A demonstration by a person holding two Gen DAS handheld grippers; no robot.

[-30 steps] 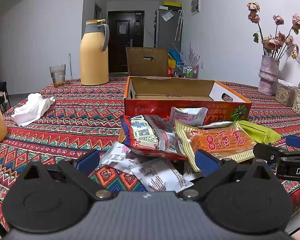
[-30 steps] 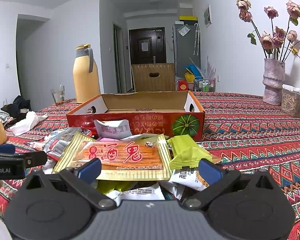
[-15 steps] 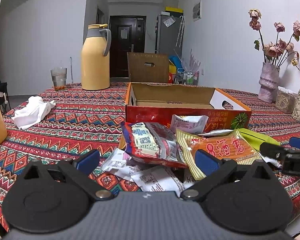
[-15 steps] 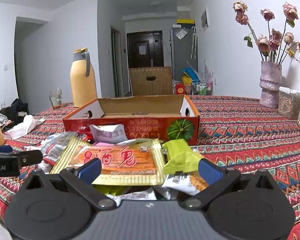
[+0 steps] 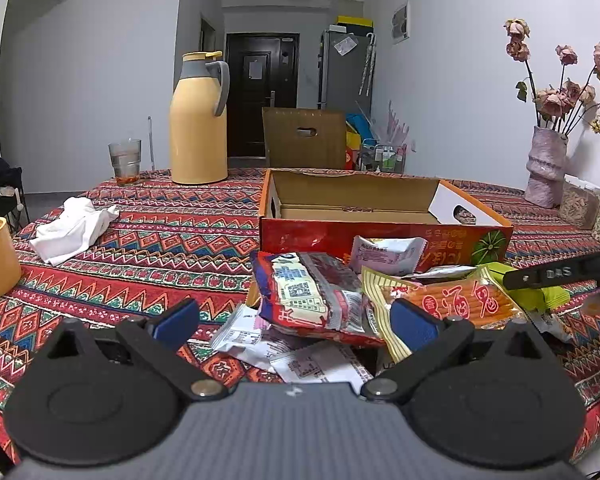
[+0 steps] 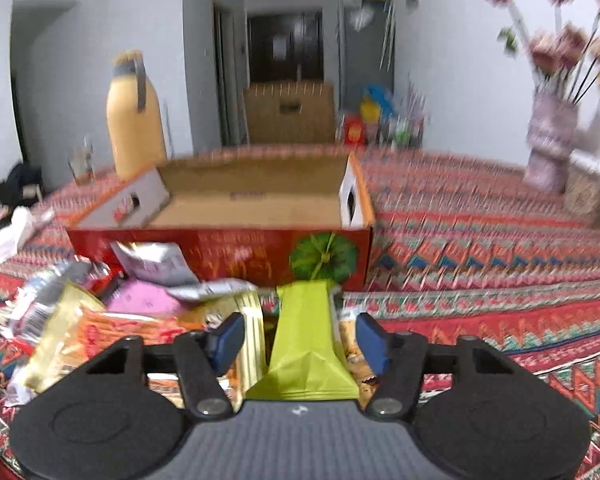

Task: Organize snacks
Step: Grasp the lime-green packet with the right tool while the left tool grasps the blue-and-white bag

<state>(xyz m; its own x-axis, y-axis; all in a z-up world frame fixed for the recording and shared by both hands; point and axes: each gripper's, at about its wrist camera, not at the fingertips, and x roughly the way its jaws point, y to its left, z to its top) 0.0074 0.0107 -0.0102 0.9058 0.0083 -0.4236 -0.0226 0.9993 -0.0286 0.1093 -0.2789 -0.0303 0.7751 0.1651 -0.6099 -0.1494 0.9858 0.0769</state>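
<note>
walls (image 5: 452, 80): white | door (image 5: 262, 92): dark | fridge (image 5: 346, 68): grey | tablecloth (image 5: 172, 240): red, patterned

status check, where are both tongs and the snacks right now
Right tongs closing around green packet, pads not touching yet. Left tongs open, empty, over snack pile. Box empty behind, path clear.

Left gripper (image 5: 294, 322): grey ribbed body at the bottom of its view, two round black discs either side, black angled link arms, each pinned with a silver screw. Fingers (image 5: 414, 324) end in blue pads. Small white mark at the top centre of the grey body.

Right gripper (image 6: 300, 338): same build, with grey ribbed body, black discs, black links with triangular cut-outs, silver screws, blue pads. Seen from the left camera, one of its black fingers carries white lettering, "DAS" legible.
</note>
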